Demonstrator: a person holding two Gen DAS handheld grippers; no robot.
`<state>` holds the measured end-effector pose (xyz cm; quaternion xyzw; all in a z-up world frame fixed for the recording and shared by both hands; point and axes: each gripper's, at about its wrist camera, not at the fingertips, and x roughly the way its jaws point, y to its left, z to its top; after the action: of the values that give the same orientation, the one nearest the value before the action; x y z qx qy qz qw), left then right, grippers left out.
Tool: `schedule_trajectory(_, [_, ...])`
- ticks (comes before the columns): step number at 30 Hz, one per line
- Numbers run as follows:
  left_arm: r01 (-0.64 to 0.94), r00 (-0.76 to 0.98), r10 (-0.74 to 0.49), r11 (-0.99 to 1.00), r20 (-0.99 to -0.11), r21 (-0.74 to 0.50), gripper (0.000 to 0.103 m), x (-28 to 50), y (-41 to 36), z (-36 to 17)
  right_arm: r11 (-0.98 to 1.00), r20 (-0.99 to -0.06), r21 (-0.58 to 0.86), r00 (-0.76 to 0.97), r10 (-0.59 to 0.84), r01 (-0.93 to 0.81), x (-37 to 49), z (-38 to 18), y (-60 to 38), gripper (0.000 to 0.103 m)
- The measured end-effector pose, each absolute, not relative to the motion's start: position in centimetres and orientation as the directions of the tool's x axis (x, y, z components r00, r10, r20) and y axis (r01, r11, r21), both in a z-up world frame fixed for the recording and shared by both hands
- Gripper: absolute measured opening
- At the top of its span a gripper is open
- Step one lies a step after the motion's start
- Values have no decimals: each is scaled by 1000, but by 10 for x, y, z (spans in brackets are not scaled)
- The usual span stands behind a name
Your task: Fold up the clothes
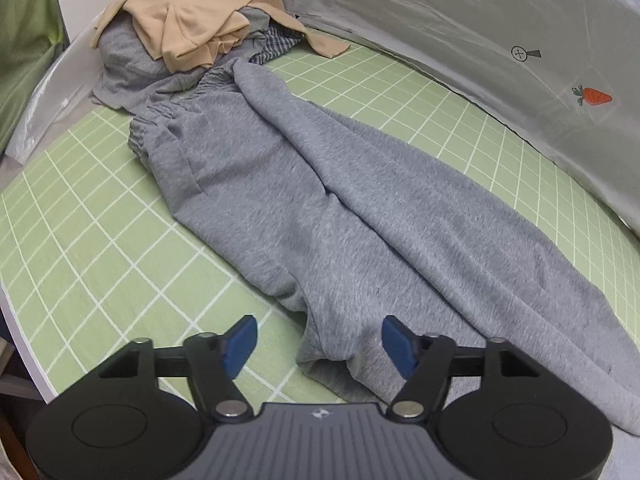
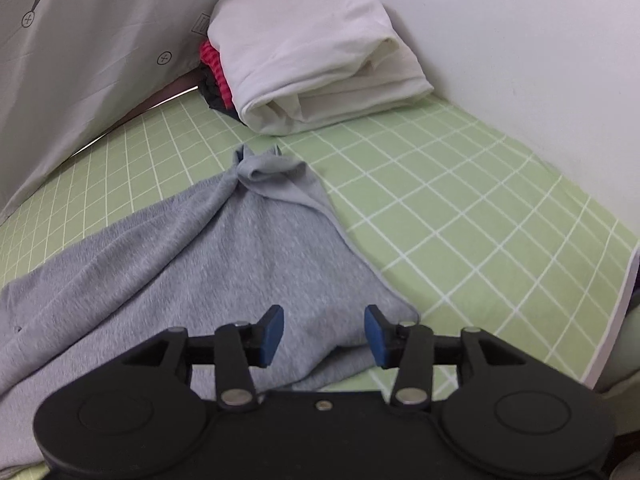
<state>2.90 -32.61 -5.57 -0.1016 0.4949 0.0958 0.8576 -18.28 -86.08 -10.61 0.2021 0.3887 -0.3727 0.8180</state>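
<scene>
Grey sweatpants (image 1: 320, 208) lie lengthwise on the green grid mat (image 1: 100, 240), waistband at the far end, legs toward me. My left gripper (image 1: 320, 346) is open, just above the near edge of a pant leg, holding nothing. In the right wrist view the grey fabric (image 2: 224, 256) spreads over the mat (image 2: 460, 208) and ends in a bunched, twisted cuff (image 2: 264, 168) at the far end. My right gripper (image 2: 324, 334) is open over the near edge of the fabric, empty.
A pile of unfolded clothes, beige (image 1: 192, 20) on top of grey and checked ones, sits at the far left. A folded white cloth (image 2: 316, 52) over a red striped garment (image 2: 216, 76) sits at the far right. Plastic sheeting (image 1: 500, 40) lines the back.
</scene>
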Motion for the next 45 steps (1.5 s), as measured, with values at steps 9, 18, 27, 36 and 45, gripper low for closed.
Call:
schedule_trajectory(9, [-160,404,84,987,-911,20,81,54,-357,-80,725,-782,-42,428,-452,688,-116,-118,-881,73])
schedule_trajectory(18, [-139,328,118,987,-937,75,84,60,-370,-98,717,-800,-36,410,-438,696,-62,-142,-930,79])
schedule_trajectory(27, [-173,301,139,981,-943,89,102,63,-368,-106,534,-762,-76,296,-576,842,-64,-128,-993,77])
schedule_trajectory(36, [-192,319,69,981,-945,7,103,56,-353,-109,754,-770,-96,432,-469,650,-92,-119,-860,85])
schedule_trajectory(45, [-43,408,61,998,-911,48,103,34,-341,-77,909,-806,-8,535,-251,416,-94,-121,-730,90])
